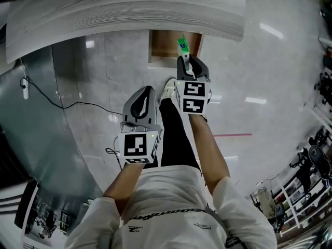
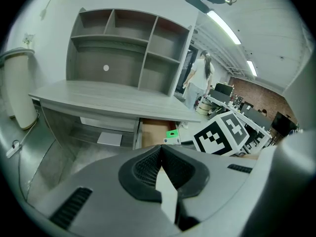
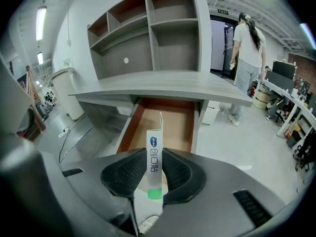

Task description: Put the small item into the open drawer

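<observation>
The small item is a narrow white box with a green end (image 3: 154,158). My right gripper (image 3: 154,154) is shut on it, and the box stands upright between the pads. In the head view the box (image 1: 182,45) hangs over the open brown drawer (image 1: 167,45), which is pulled out from under the grey desk (image 1: 124,14). The right gripper (image 1: 185,57) is at the drawer's front right edge. My left gripper (image 1: 148,91) stays lower left, away from the drawer, shut with nothing in it. From the left gripper view (image 2: 160,149) the box (image 2: 172,136) and the drawer (image 2: 153,131) show ahead.
A shelf hutch (image 3: 148,38) stands on the desk. A black cable (image 1: 78,105) and a white plug (image 1: 25,88) lie on the floor at left. My own leg and shoe (image 1: 168,90) are below the drawer. A person (image 3: 247,53) stands behind at right.
</observation>
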`<state>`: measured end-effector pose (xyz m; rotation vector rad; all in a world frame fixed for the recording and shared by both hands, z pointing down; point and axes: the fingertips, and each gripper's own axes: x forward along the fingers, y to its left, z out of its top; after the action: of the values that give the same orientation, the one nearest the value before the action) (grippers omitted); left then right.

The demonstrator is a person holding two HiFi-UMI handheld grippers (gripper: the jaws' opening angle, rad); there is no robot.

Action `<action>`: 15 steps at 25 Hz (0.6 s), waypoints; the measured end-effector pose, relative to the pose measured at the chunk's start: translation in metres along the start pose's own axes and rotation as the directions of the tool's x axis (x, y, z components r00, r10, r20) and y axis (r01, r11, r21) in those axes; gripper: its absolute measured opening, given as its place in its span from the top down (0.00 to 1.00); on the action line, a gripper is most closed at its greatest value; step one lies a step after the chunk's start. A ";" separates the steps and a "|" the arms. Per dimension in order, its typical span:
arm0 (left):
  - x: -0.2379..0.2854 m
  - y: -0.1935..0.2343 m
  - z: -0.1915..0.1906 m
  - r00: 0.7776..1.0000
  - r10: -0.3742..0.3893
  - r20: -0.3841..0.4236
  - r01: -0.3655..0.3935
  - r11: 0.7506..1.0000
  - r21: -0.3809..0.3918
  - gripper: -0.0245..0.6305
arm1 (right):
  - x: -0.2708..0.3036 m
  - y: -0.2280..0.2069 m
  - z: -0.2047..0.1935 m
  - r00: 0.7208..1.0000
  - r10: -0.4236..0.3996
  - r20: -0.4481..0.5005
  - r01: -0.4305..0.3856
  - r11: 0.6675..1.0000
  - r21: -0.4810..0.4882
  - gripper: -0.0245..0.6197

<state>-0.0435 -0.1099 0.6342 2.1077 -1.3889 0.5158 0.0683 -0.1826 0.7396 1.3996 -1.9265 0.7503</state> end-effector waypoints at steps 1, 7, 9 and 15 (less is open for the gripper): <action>0.001 -0.001 0.000 1.000 0.001 0.000 -0.001 1.000 0.002 0.94 | 0.002 -0.001 -0.001 1.000 0.000 -0.004 0.000 1.000 0.000 0.77; 0.009 -0.006 0.005 1.000 -0.002 0.003 0.002 1.000 0.000 0.94 | 0.014 -0.008 -0.003 1.000 0.000 -0.031 0.000 1.000 -0.011 0.77; 0.011 -0.006 0.005 1.000 0.000 0.002 0.000 1.000 -0.002 0.94 | 0.017 -0.009 -0.004 0.999 -0.001 -0.039 0.001 1.000 -0.013 0.77; 0.015 -0.004 0.005 1.000 0.005 -0.008 -0.005 1.000 -0.005 0.94 | 0.027 -0.014 -0.005 0.998 -0.002 -0.059 0.002 1.000 -0.011 0.77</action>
<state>-0.0339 -0.1223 0.6382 2.0958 -1.3901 0.5216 0.0759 -0.1990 0.7649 1.3579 -1.8807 0.7709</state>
